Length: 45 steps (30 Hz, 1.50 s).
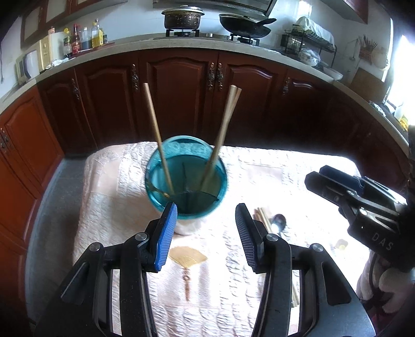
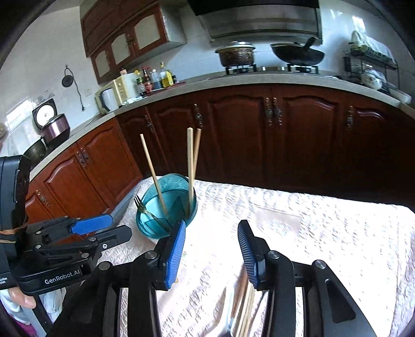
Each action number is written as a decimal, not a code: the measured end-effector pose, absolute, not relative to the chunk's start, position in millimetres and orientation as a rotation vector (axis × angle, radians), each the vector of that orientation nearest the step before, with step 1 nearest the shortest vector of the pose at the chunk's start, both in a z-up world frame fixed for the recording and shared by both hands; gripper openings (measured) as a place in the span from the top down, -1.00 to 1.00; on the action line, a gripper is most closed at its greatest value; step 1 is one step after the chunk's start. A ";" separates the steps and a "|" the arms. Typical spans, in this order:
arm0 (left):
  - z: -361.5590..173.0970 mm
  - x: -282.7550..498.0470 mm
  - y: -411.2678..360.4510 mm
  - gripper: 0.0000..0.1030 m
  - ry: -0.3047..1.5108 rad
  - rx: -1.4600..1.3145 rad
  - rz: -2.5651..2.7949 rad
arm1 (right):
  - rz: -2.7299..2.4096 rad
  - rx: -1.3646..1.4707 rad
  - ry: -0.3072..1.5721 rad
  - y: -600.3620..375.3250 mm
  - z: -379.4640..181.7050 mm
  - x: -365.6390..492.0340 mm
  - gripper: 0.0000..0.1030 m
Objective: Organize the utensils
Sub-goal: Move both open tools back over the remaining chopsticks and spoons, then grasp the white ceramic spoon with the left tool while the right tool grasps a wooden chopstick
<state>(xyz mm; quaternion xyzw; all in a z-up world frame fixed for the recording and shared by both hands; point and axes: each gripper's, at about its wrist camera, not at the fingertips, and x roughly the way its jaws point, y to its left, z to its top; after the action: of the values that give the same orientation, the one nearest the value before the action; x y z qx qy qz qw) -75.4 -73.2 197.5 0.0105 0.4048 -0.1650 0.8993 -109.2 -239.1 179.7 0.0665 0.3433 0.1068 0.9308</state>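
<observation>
A teal utensil holder (image 1: pixel 186 178) stands on the white quilted tablecloth (image 1: pixel 124 197). It holds three wooden chopsticks (image 1: pixel 158 140) and a fork (image 2: pixel 145 210). My left gripper (image 1: pixel 206 238) is open and empty, just in front of the holder. Loose chopsticks (image 1: pixel 262 217) and a metal spoon (image 1: pixel 278 224) lie on the cloth by its right finger. My right gripper (image 2: pixel 211 248) is open and empty, to the right of the holder (image 2: pixel 167 207), above loose chopsticks (image 2: pixel 246 308). It shows at the right of the left wrist view (image 1: pixel 321 178).
A gold fan-shaped charm (image 1: pixel 187 258) lies on the cloth under my left gripper. Dark wooden cabinets (image 1: pixel 181 98) and a counter with a pot (image 1: pixel 182 18), a wok (image 1: pixel 245 26) and bottles (image 1: pixel 85 39) stand behind the table.
</observation>
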 end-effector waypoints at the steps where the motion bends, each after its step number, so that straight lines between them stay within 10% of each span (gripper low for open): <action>1: 197.5 -77.7 -74.8 0.10 0.836 0.023 -0.344 | 0.213 0.137 0.704 -239.6 180.9 -111.9 0.22; 45: 132.2 -97.2 -121.3 0.09 0.968 0.077 -0.386 | 0.164 0.234 1.019 -289.8 65.4 -121.4 0.38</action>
<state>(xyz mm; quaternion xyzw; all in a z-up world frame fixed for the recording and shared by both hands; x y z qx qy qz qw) -97.2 -121.3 132.2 0.0366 0.4623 -0.1844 0.8666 -121.4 -289.8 65.4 0.1115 0.4862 0.0780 0.8632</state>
